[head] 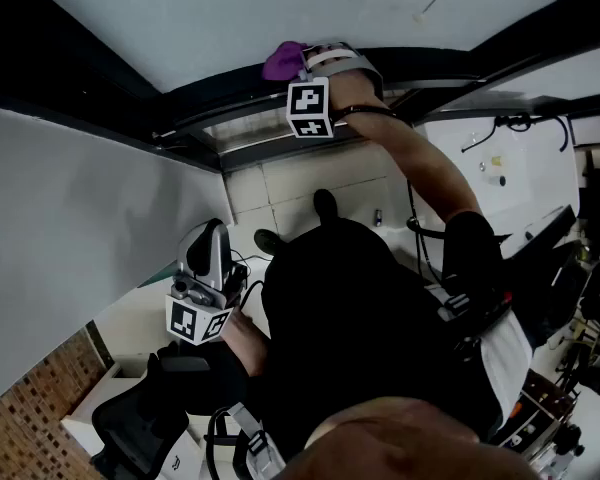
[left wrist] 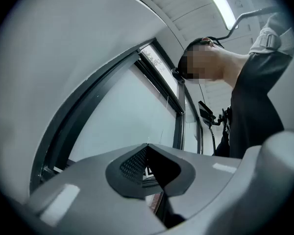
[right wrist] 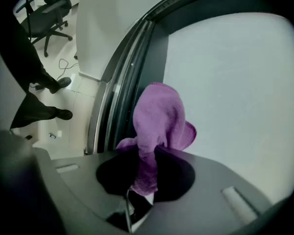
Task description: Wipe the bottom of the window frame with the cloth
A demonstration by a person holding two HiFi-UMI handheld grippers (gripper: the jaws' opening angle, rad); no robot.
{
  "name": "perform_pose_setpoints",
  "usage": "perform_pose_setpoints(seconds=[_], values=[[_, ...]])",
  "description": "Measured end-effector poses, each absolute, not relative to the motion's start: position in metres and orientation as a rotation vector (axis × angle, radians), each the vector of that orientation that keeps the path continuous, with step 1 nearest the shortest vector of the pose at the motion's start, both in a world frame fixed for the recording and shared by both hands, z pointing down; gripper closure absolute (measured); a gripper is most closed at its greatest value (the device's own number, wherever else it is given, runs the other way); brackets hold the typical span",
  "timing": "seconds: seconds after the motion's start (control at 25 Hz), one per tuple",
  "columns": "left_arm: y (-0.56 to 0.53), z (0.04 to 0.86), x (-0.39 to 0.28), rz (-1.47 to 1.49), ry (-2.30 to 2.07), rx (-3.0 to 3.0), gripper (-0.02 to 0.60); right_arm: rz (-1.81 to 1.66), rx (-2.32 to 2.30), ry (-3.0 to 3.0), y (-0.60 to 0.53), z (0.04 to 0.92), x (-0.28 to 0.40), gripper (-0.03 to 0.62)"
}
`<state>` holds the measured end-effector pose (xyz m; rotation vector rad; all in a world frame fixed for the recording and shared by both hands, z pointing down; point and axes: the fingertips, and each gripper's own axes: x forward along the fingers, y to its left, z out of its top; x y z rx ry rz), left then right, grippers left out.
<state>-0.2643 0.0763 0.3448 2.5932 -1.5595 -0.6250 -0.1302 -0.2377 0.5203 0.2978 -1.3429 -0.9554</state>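
A purple cloth (right wrist: pixel 159 119) is bunched between the jaws of my right gripper (right wrist: pixel 146 156), which is shut on it. In the head view, the right gripper (head: pixel 300 63) is stretched out to the dark window frame (head: pixel 205 123), with the cloth (head: pixel 282 60) against the frame's bottom rail below the pale glass. The right gripper view shows the cloth by the dark rail (right wrist: pixel 120 102) beside the glass pane (right wrist: pixel 235 82). My left gripper (head: pixel 213 233) is held low by the person's body, away from the window. Its jaws (left wrist: pixel 147 148) are shut with nothing between them.
A grey wall panel (head: pixel 70 228) runs along the left. A black office chair (right wrist: pixel 46 6) stands on the tiled floor behind, near the person's shoes (right wrist: pixel 59 84). Desks with cables and equipment (head: pixel 570 298) are at the right. A second chair (head: pixel 140 418) is at the lower left.
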Motion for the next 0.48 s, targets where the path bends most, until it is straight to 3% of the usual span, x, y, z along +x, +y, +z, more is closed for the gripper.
perform_pose_setpoints(seconds=[0.2, 0.4, 0.48], values=[[0.08, 0.339, -0.255, -0.609, -1.535, 2.626, 0.58, -0.76, 0.252, -1.649, -0.202, 0.502, -0.151, 0.528], [0.098, 0.344, -0.28, -0.621, -1.615, 2.574, 0.578, -0.034, 0.182, -2.574, -0.153, 0.432, -0.287, 0.526], [0.107, 0.345, -0.291, -0.636, -1.659, 2.548, 0.578, 0.0, 0.223, -2.581, -0.162, 0.442, -0.332, 0.528]])
